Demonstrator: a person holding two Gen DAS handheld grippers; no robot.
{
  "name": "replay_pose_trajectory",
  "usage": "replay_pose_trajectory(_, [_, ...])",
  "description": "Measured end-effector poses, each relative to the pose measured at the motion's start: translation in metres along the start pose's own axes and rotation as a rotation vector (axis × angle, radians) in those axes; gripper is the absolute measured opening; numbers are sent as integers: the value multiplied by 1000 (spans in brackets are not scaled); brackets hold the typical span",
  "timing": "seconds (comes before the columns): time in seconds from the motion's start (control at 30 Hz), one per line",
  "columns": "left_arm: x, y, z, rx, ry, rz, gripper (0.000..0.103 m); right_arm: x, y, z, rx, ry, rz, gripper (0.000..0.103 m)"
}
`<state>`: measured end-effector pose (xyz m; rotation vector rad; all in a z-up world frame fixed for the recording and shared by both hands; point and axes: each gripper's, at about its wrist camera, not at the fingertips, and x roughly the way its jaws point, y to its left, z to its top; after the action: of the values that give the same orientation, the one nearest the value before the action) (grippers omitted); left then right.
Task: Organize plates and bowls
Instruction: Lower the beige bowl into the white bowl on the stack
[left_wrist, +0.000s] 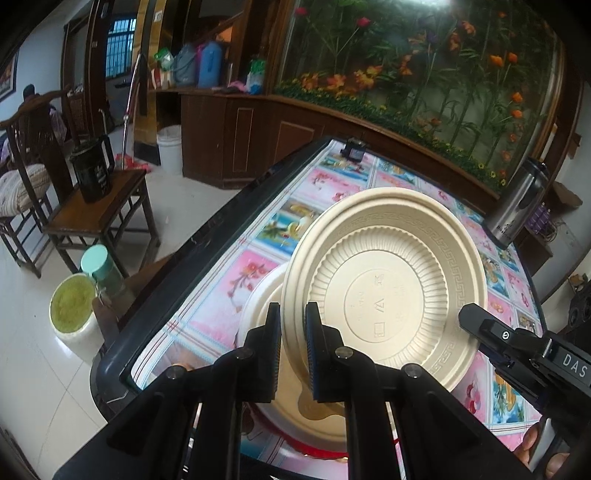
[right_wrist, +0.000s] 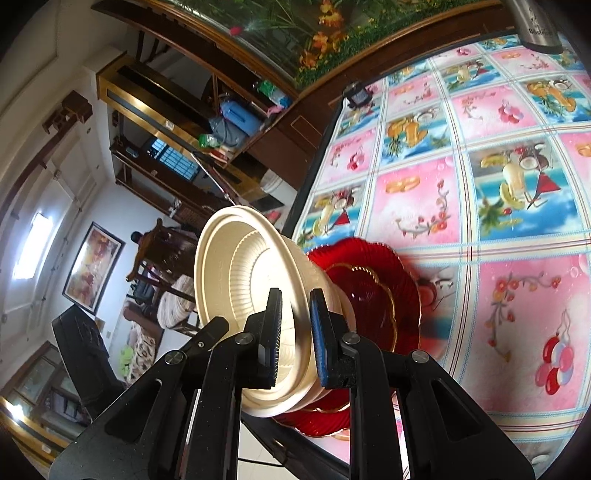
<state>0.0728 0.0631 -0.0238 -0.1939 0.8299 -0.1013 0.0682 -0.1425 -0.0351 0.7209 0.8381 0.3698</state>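
Left wrist view: the left hand-held gripper (left_wrist: 292, 343) is clamped on the rim of a cream plate (left_wrist: 384, 288) tilted on edge at the centre, underside facing the camera, above a cream bowl (left_wrist: 266, 295) at 9 o'clock of it on the table (left_wrist: 325, 177); the right hand-held gripper (left_wrist: 471, 319) enters at 4 o'clock. Right wrist view: the right hand-held gripper (right_wrist: 295, 332) is clamped on the rim of a cream bowl (right_wrist: 236, 280) tilted on edge, with a red plate (right_wrist: 373, 288) at 3 o'clock of it.
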Motion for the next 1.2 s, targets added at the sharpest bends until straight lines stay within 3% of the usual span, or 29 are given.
replay_pose_trajectory(0.4, [-7,12,-2,-19,59,-51,12,5,0,-6,11,38,-4,16])
replay_pose_trajectory(0.63, [-17,21,0,-27,74,-88,12,11,-9,-5,95,106,60,16])
replay_pose_trajectory(0.87, [-1,25,-4,-35,131,-58,13,18,-4,-8,59,125,28,16])
replay_pose_trajectory(1.1, [-7,26,-2,-15,131,-23,14,23,-8,-7,58,145,32,17])
replay_pose_trajectory(1.2, [-8,29,-2,-18,138,-17,26,21,-8,-5,43,132,25,17])
